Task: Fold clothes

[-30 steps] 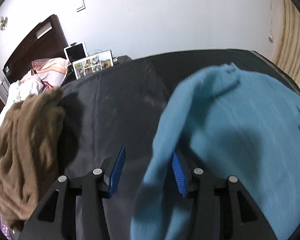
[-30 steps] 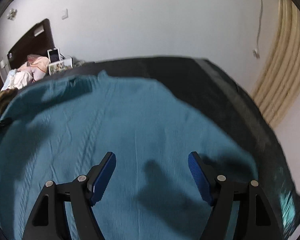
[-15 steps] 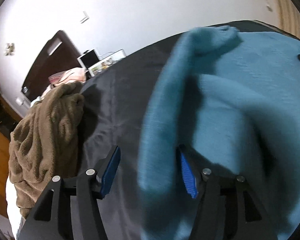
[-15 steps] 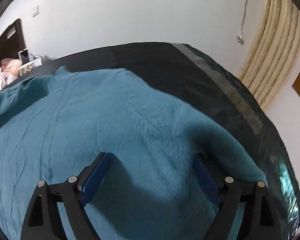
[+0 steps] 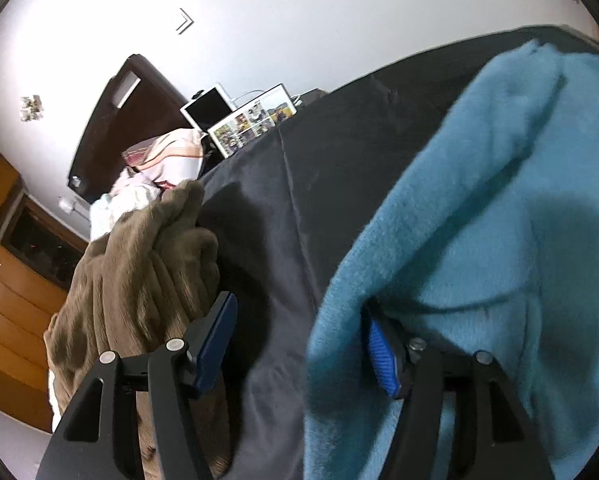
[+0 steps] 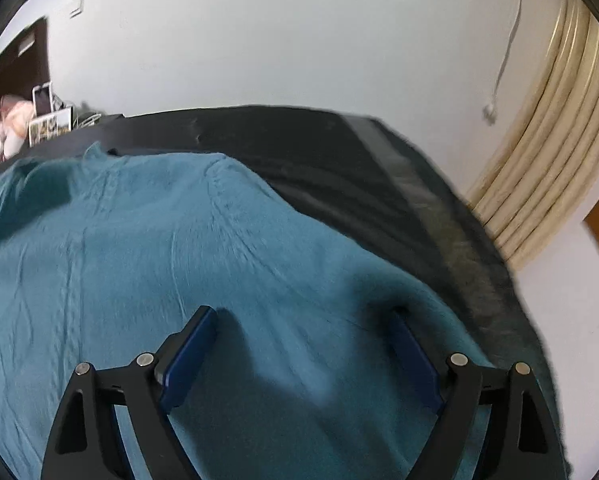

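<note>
A black sheet covers the bed in front of me, with a white wall behind and ribbed cream curtains off to the right. The blue sweater lies spread across the sheet, filling most of my right view and the right half of my left one. A brown garment sits heaped at the left edge of the bed, near a pink pillow, a tablet and a photo frame by the dark headboard.

My left gripper is spread wide; its right finger is tucked under a raised fold of the sweater, its left finger hangs over bare sheet just beside the brown garment. Compared with a second ago this view has tilted and swung left, so the brown heap now sits closer to my left finger and the fold drapes further over the right one.

My right gripper is also spread wide, both fingers pressed into the sweater near its right edge. A second ago it hovered above the fabric; now the cloth bunches up around the right finger, with nothing pinched between the pads
</note>
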### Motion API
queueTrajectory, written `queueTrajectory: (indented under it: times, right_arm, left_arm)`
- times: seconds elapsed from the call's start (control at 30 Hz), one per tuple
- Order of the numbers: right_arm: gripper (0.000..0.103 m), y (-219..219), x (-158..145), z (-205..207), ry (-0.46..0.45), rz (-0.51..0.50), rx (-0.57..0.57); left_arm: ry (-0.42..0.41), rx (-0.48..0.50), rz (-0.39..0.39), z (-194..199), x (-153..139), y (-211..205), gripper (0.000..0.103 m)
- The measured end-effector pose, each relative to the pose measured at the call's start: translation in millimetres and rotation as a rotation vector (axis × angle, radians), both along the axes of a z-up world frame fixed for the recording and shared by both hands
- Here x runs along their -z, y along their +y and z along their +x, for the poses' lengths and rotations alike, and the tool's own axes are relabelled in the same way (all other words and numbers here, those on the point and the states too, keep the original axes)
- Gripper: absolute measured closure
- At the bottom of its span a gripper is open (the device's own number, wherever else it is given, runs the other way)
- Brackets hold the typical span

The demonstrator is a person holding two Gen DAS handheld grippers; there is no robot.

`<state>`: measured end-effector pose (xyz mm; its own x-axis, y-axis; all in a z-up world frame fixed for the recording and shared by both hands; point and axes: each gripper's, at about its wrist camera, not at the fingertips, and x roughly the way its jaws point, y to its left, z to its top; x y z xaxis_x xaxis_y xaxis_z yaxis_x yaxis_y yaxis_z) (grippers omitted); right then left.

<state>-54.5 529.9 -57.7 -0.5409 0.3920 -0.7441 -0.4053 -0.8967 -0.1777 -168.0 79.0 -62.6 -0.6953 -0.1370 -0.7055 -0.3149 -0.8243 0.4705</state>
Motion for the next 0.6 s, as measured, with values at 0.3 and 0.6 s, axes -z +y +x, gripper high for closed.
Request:
queueTrajectory:
  times: [0.3,0.6]
  right_arm:
    - [0.015,-80.9,-5.6,77.4,-0.049,-0.145,-0.319]
    - [0.013,-95.0,20.7,110.6,-0.039,-0.162,-0.32]
  left_arm:
    - [-0.016,0.055,0.065,15.3,-27.8,31.3,0.036]
    - [-0.033,-0.1,0.095,-8.7,-21.3,14.1,0.034]
